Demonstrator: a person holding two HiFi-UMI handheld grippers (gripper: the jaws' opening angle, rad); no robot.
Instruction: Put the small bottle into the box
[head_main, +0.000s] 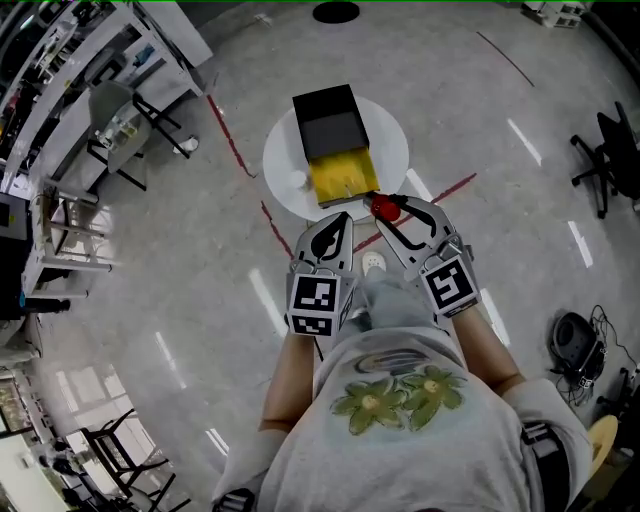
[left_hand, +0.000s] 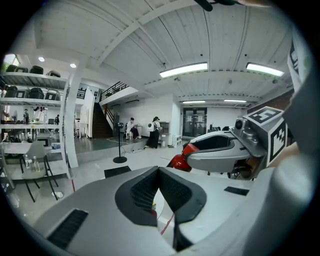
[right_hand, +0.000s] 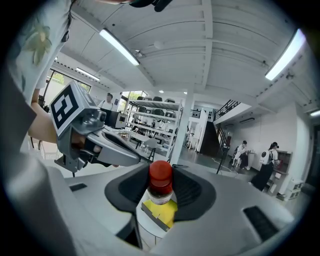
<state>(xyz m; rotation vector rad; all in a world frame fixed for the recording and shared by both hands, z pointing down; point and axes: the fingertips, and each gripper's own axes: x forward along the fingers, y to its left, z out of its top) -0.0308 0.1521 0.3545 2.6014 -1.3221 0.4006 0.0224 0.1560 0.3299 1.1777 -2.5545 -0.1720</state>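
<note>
Nearest the head camera sits the person's grey shirt with a green flower print (head_main: 400, 395), and both tools reach out from under it. Ahead of and below the jaws stands the round white counter (head_main: 280, 165). It carries the open yellow box (head_main: 342, 176), whose black lid (head_main: 330, 122) is folded back on the far side. The left gripper (head_main: 338, 225) has its jaws brought together at the tips with nothing between them. It hangs just left of the right gripper (head_main: 397, 210), whose jaws stand fairly wide, clamped on the small red-capped bottle (right_hand: 161, 181).

That bottle is in the air, cap uppermost between the right jaws, over the counter's near edge and just beside the box's near right corner. The yellow opening lies ahead of it, lower and a little to the left.

To finish well, I judge the right jaws should carry forward and leftward until the bottle is squarely over the yellow opening. They should then sink until its base is inside the walls before they part, since letting go from high up risks a bounce or a topple. The left jaws could steady the box rim if it slides.

The bottle has a round red cap, a dark band beneath it and a pale, seemingly clear body. Its base is hard to make out.
</note>
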